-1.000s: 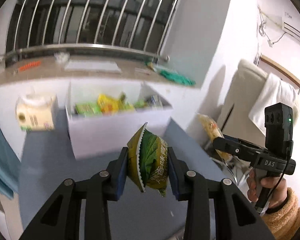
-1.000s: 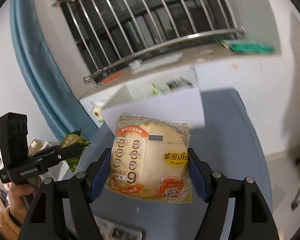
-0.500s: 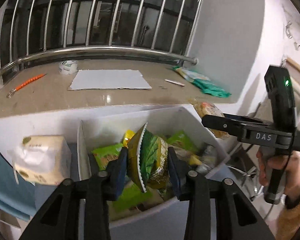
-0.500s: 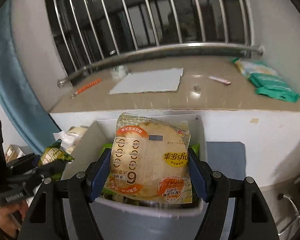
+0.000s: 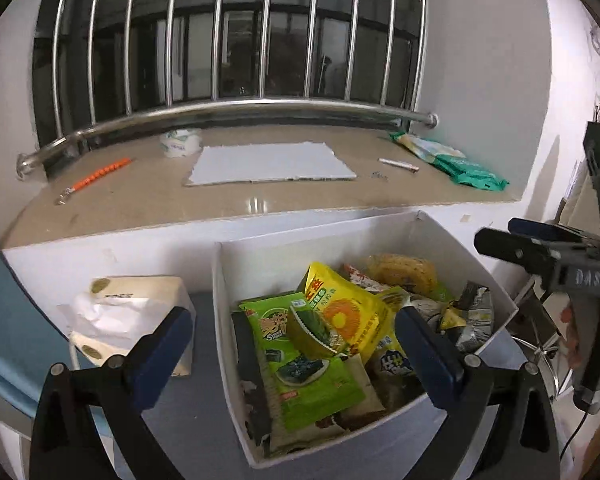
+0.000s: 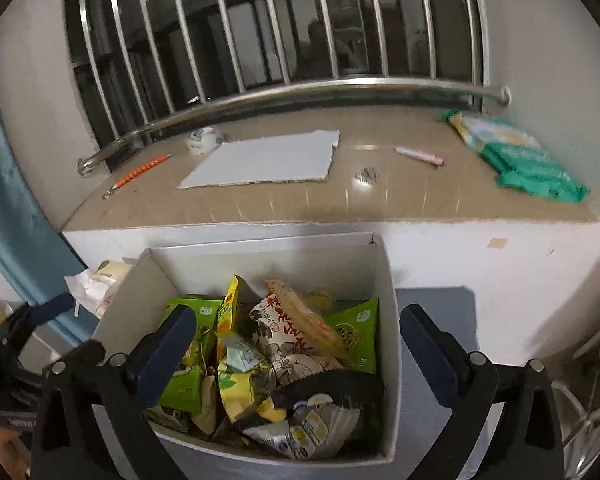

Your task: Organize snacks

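The snacks (image 5: 340, 332) lie heaped in the white box (image 5: 452, 240), which stands on the blue-grey bench (image 6: 432, 308) hard against the wall under the stone window ledge (image 5: 148, 200). I see a flat green seaweed packet (image 5: 300, 376), a yellow pouch (image 5: 344, 308) propped against it, a round cake in clear wrap (image 5: 400, 270) toward the back, and a crumpled silver-grey packet (image 5: 470, 320) at the right wall.

I judge all of these light and soft: thin film, air inside, brittle contents. The film looks slick, so a pinch across a puffed middle may slide off or crush what is inside. I would take any of them by a sealed seam or a corner, where the foil is flat and doubled. The cake wants the gentlest hold, across its width.

My left tongs (image 5: 296, 344) hover over the left half of the box, jaws opening wide, nothing pressed between the pads; the packets seen between them lie below in the box. My right tongs (image 6: 296, 344) hang over the same box from the other side, jaws likewise opening and gripping nothing.

A tissue pack (image 5: 132, 312) sits on the bench just beside the box's left wall. On the ledge behind lie a grey sheet (image 5: 268, 164), an orange beaded rod (image 5: 100, 174), a small tape roll (image 5: 180, 142), a pen (image 6: 420, 156) and green wipe packs (image 6: 528, 164), all well apart from the box.
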`<state>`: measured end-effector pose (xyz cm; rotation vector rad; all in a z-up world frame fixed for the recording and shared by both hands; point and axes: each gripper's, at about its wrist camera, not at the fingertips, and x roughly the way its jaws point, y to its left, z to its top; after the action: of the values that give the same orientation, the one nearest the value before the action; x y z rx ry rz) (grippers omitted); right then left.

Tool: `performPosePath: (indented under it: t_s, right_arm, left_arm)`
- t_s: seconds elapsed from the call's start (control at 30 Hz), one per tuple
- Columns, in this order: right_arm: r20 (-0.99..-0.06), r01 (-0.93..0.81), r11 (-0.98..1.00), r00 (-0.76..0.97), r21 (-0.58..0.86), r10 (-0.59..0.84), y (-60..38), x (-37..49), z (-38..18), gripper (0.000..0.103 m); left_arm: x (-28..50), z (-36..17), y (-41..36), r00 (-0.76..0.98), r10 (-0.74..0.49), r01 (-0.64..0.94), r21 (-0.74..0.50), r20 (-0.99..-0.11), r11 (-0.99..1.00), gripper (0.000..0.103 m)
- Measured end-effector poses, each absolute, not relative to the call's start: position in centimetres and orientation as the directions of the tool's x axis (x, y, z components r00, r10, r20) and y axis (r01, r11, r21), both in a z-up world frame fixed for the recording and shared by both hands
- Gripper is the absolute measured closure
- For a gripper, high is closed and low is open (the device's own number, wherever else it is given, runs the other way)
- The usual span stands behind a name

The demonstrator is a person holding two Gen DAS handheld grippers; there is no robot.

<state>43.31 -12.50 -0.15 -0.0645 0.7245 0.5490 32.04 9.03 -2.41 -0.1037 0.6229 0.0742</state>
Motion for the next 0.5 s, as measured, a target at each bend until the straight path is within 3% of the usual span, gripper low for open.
performPosePath:
  t_s: [0.23,0.4,0.5]
  right_arm:
    - [-0.523,-0.536,0.844,0.728,-0.032,0.443,-13.7,36.5,3.1,0.0]
    - [-0.471,-0.52,0.854,0.762,-0.035,0.445,-16.1,31.3,5.0,0.0]
    - [-0.472,-0.576,0.817,0.719,0.004,0.51,-17.2,28.1,5.6,0.0]
  left_arm:
    - [25.4,1.6,7.0,0.887,0.023,-0.083,-0.11,-0.462,0.99,0.0]
    - [20.1,4.0,5.9,0.902,-0.036,-0.047,-0.181,-0.43,0.982,0.0]
    - [17.2,4.6,4.6,0.9,0.0,-0.069,-0.143,-0.435,0.987,0.0]
